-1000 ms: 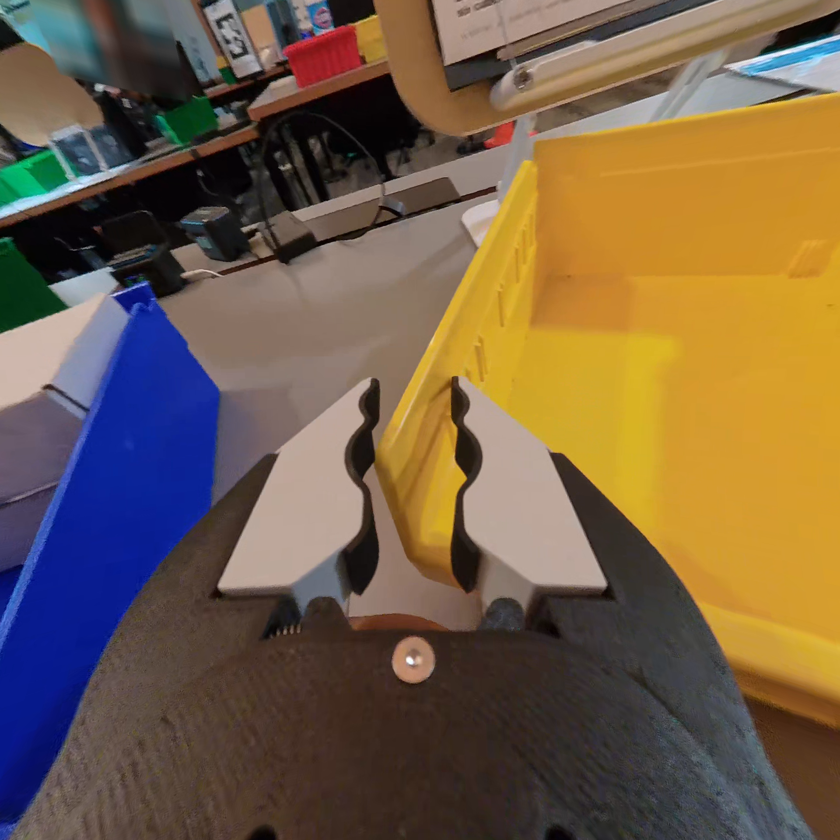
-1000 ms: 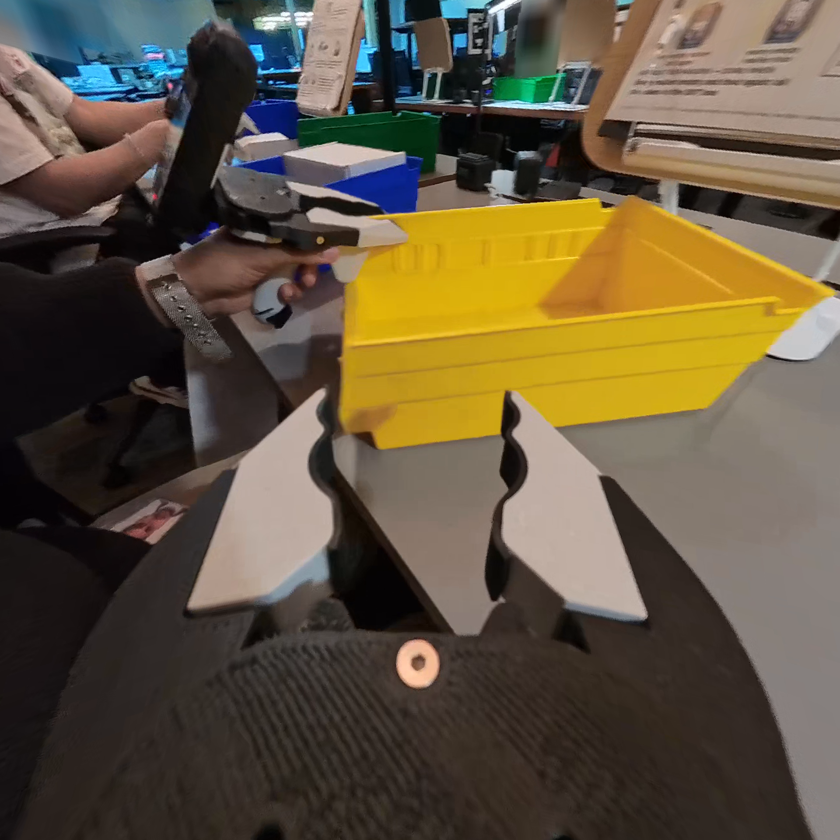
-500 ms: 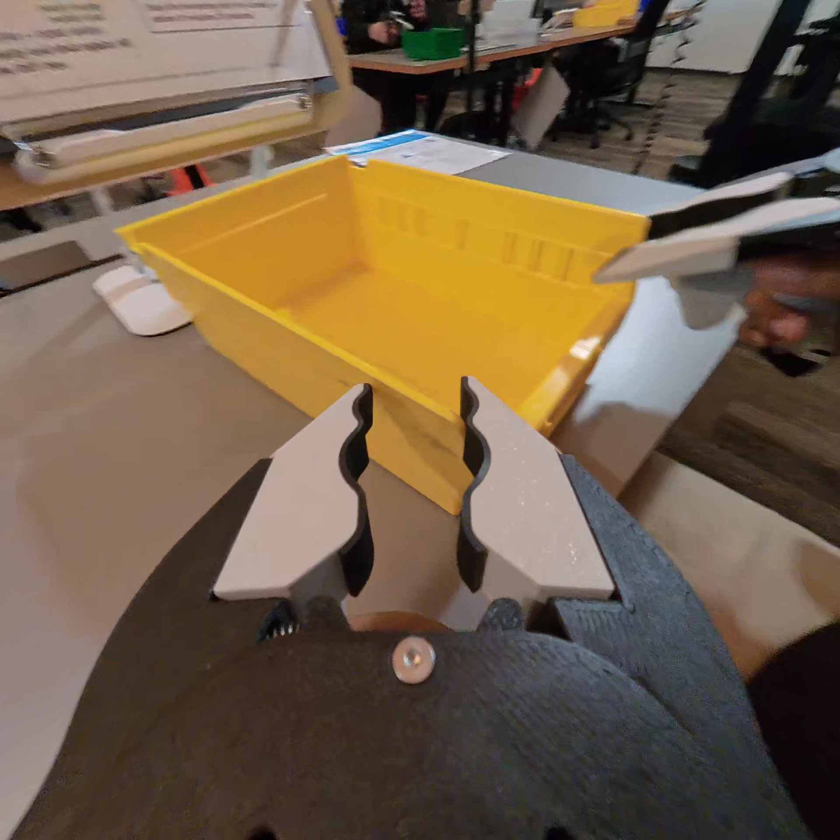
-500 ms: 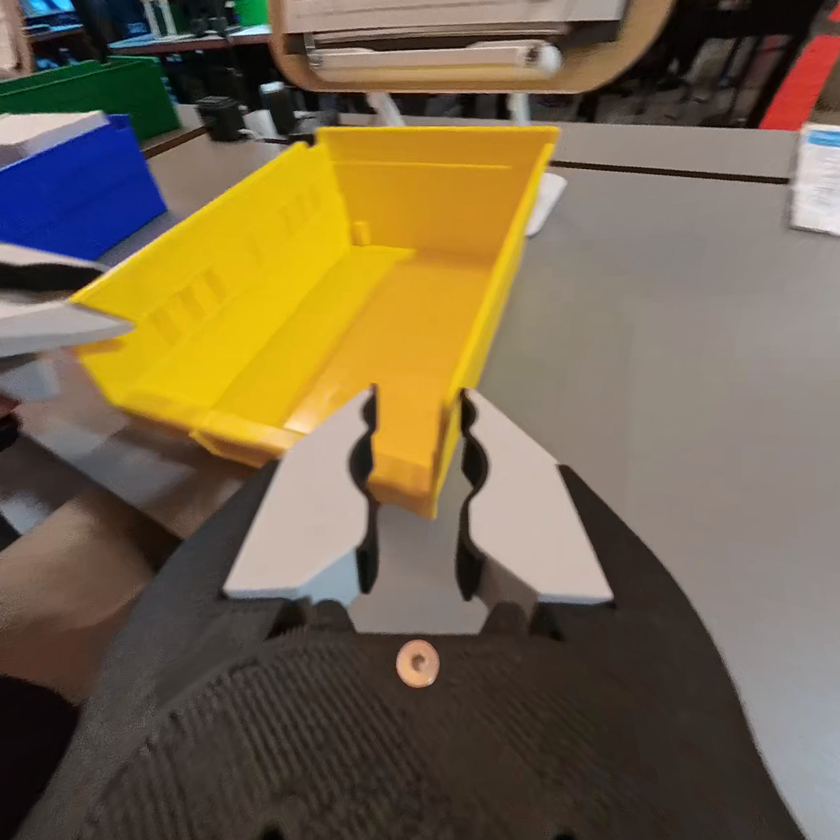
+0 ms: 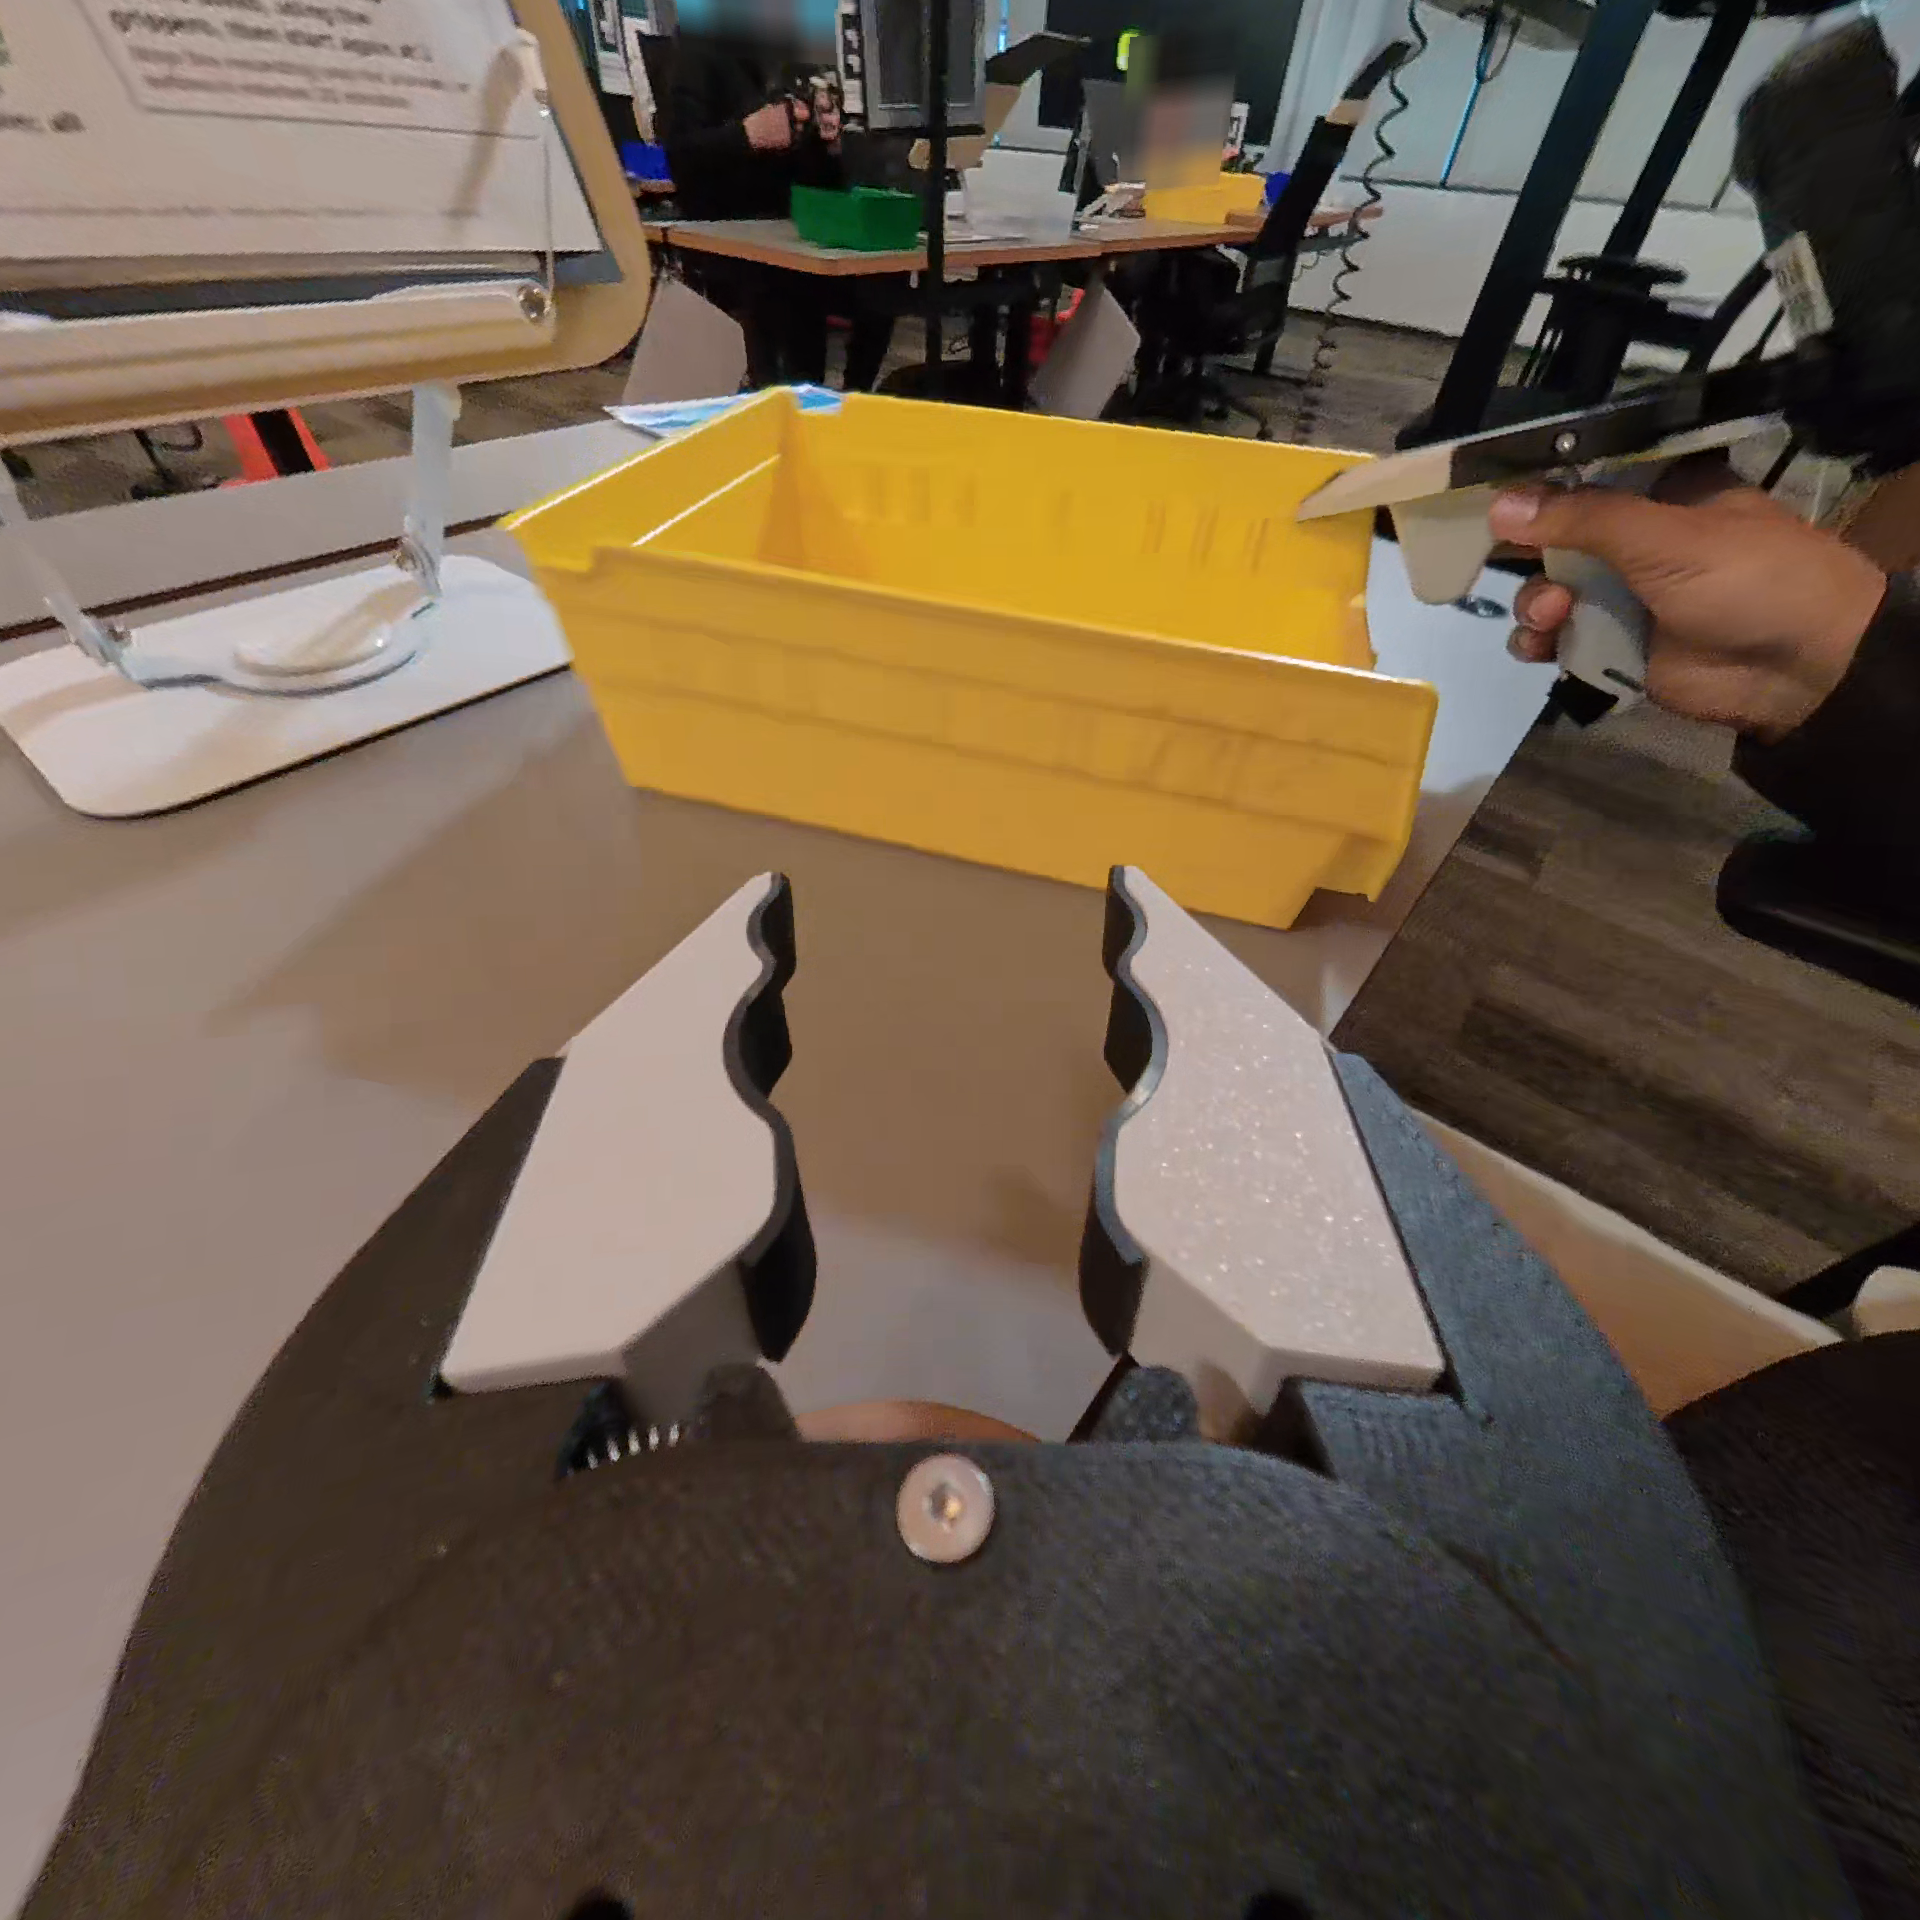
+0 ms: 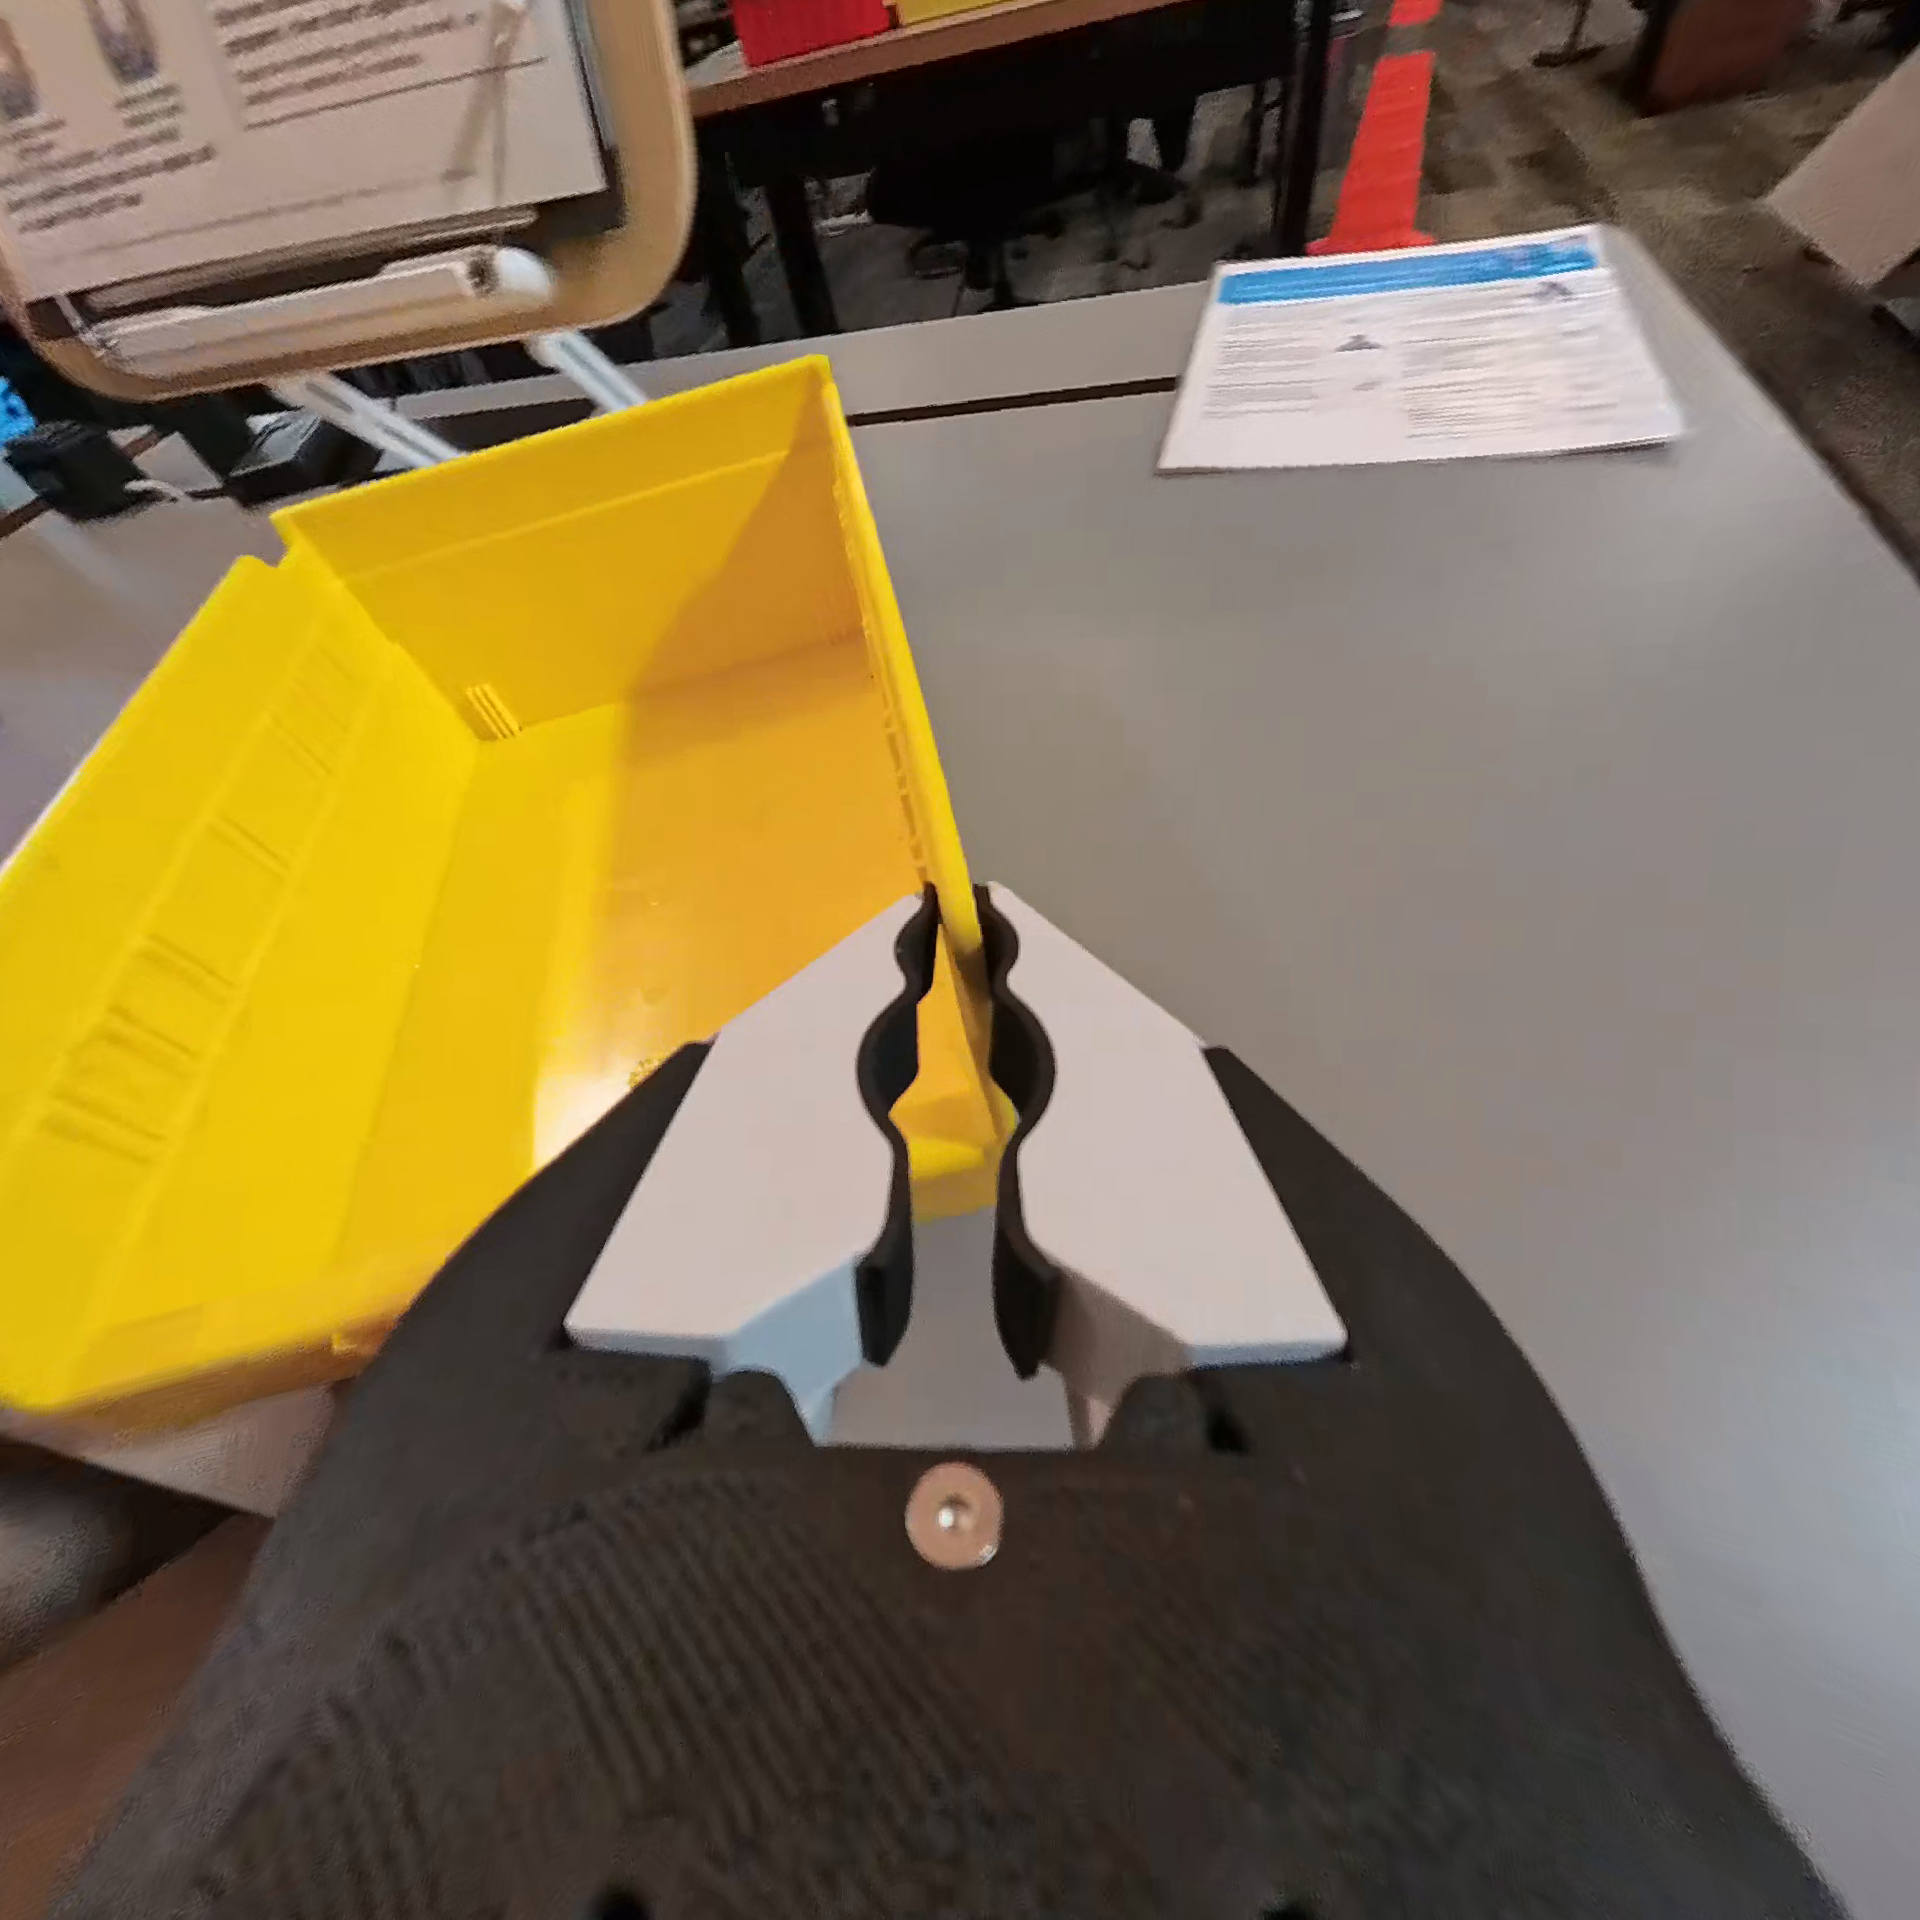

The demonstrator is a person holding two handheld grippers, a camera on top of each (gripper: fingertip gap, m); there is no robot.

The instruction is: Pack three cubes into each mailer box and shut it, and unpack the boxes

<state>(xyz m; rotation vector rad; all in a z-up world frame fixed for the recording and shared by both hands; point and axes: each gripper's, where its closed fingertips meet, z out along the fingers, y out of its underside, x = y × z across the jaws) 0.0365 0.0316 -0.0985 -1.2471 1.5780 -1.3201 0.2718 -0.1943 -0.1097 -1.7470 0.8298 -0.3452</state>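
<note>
An empty yellow bin [image 5: 987, 717] stands on the grey table near its front edge. My left gripper [image 5: 945, 904] is open and empty, low over the table a short way from the bin's long side. My right gripper [image 6: 961, 902] is shut on the bin's right wall at the near corner, with the thin wall between its pads. In the left wrist view the right gripper [image 5: 1317, 509] shows from the side at the bin's rim, held by a hand [image 5: 1704, 613]. The bin's inside [image 6: 665, 831] is bare. No cubes or mailer boxes are in view.
A document stand [image 5: 260, 208] on a white base [image 5: 187, 727] stands left of the bin. A printed sheet [image 6: 1423, 353] lies on the table at the back right. The table edge [image 5: 1392, 966] runs close to the bin's right end. Other desks and people are behind. Spacing between my two grippers at the tips: around 35 cm.
My left gripper has drawn back from the bin and opened wider. My right gripper has moved onto the bin's right wall and closed on it.
</note>
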